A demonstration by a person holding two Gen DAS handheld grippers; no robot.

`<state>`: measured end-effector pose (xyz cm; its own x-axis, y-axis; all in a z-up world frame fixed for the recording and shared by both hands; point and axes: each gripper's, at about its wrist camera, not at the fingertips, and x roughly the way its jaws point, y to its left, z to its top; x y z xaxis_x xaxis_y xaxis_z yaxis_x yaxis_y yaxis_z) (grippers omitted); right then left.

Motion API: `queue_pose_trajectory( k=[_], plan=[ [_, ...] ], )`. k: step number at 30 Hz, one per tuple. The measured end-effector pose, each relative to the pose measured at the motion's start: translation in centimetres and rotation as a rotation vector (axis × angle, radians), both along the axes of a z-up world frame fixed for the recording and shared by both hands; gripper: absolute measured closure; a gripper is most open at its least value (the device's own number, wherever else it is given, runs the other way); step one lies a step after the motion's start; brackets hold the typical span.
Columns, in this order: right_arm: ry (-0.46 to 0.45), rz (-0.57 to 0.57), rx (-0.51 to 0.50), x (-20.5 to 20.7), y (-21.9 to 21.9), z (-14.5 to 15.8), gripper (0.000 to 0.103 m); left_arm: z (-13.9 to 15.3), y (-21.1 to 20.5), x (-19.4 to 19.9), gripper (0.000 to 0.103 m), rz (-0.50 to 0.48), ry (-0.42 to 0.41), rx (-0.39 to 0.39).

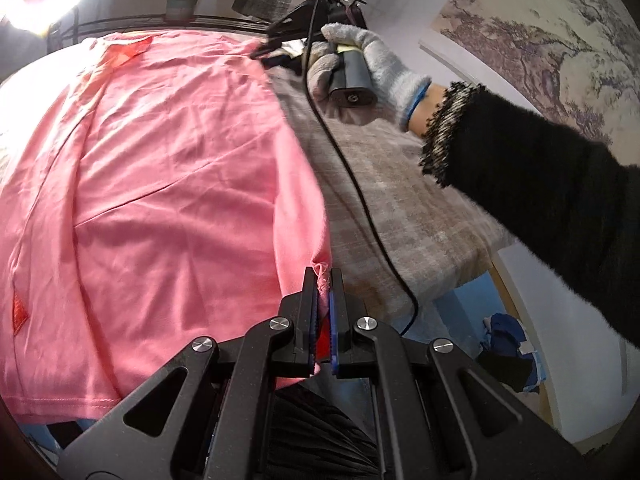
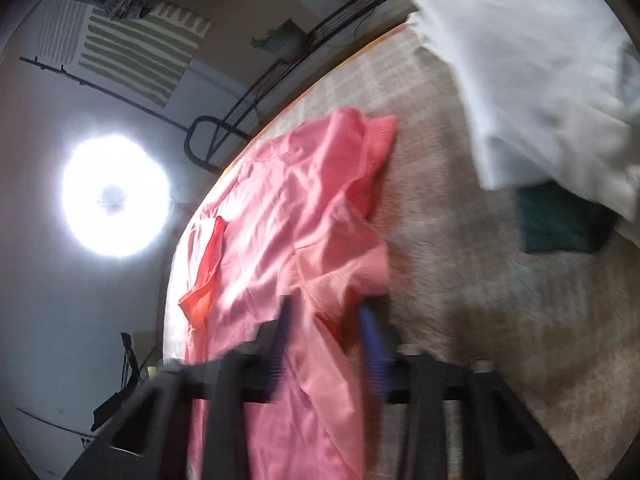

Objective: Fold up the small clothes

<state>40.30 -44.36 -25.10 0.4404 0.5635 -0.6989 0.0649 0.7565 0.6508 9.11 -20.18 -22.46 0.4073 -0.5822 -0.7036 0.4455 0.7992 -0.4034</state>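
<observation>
One pink T-shirt (image 1: 168, 168) lies spread out on the counter (image 1: 408, 208), which has a checked cloth on it. It looks soft, thin and light, so it will flop and wrinkle; corners and hems are the best places to hold. The left hand-held gripper (image 1: 325, 280) is squeezed tight on the shirt's near corner. The right hand-held gripper (image 2: 326, 312) is at the far sleeve edge with its jaws apart around the cloth. That view is blurry, so I cannot tell if it touches. White cloth (image 2: 540, 80) partly hides something dark green (image 2: 560, 220).

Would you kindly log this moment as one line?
left gripper: shut on shirt | right gripper: open over shirt | fold: not done
</observation>
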Motion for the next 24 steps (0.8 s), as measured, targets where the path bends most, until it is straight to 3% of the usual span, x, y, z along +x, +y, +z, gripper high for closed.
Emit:
queue_pose_trajectory(
  k=[1,3,16,24],
  plan=[
    [-0.001,0.003,-0.024,0.3,0.4,0.3,0.099,-0.1,0.4,0.1,0.101,0.009,0.005,-0.007],
    [-0.021,0.023,-0.114,0.9,1.8,1.6,0.101,-0.3,1.3,0.1,0.101,0.030,0.019,-0.028],
    [-0.111,0.198,-0.517,2.5,11.8,7.6,0.102,-0.3,7.1,-1.3,0.101,0.148,0.037,-0.109],
    [-0.140,0.346,-0.692,3.7,20.4,6.7,0.102,-1.2,10.6,-1.1,0.101,0.246,0.054,-0.080]
  ],
)
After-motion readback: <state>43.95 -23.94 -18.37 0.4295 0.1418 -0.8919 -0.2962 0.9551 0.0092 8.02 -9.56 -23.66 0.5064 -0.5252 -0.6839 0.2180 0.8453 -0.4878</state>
